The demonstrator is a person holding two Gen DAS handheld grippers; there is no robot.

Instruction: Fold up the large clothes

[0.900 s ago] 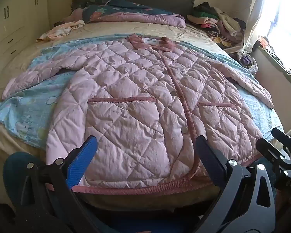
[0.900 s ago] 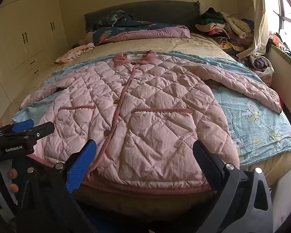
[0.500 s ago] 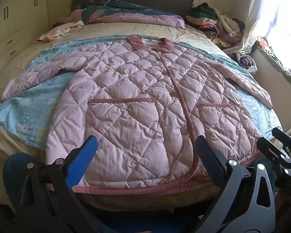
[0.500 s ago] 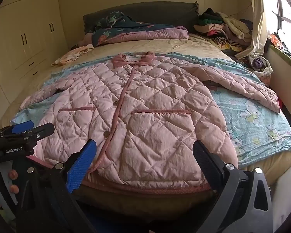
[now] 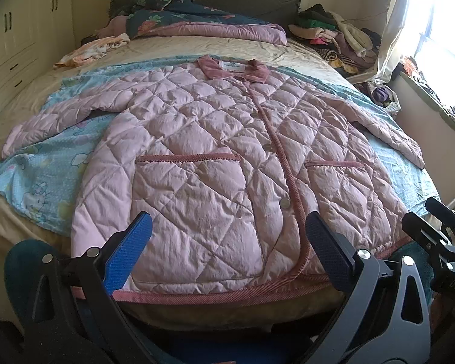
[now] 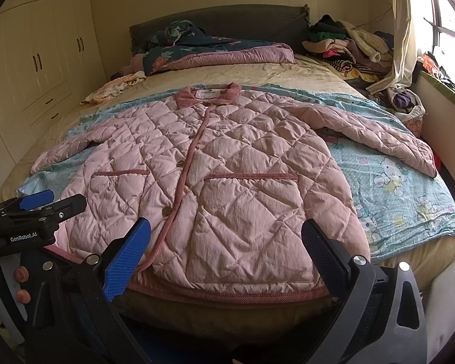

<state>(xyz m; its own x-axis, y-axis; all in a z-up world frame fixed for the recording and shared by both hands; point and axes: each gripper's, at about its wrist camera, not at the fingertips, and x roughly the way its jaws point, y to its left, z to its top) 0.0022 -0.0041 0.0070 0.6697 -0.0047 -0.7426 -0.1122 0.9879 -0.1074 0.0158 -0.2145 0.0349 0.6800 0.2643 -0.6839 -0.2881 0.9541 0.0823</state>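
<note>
A pink quilted jacket [image 5: 215, 157] lies flat, front up and buttoned, on a blue cartoon sheet on the bed, collar far, both sleeves spread out; it also shows in the right wrist view [image 6: 227, 176]. My left gripper [image 5: 227, 245] is open and empty, hovering over the hem at the bed's near edge. My right gripper [image 6: 224, 242] is open and empty, over the hem further right. Each gripper shows in the other's view: the right one [image 5: 433, 227] at the right edge, the left one [image 6: 45, 203] at the left edge.
The bed [image 5: 197, 45] carries a folded pink and dark floral quilt [image 5: 209, 24] by the headboard, a small peach garment [image 5: 91, 50] far left, and a clothes pile [image 5: 339, 36] far right. White wardrobes [image 6: 45, 60] stand left. A window ledge [image 6: 439, 85] runs along the right.
Both grippers have shifted only slightly; the jacket appears a touch lower in the views. Nothing was grasped.
</note>
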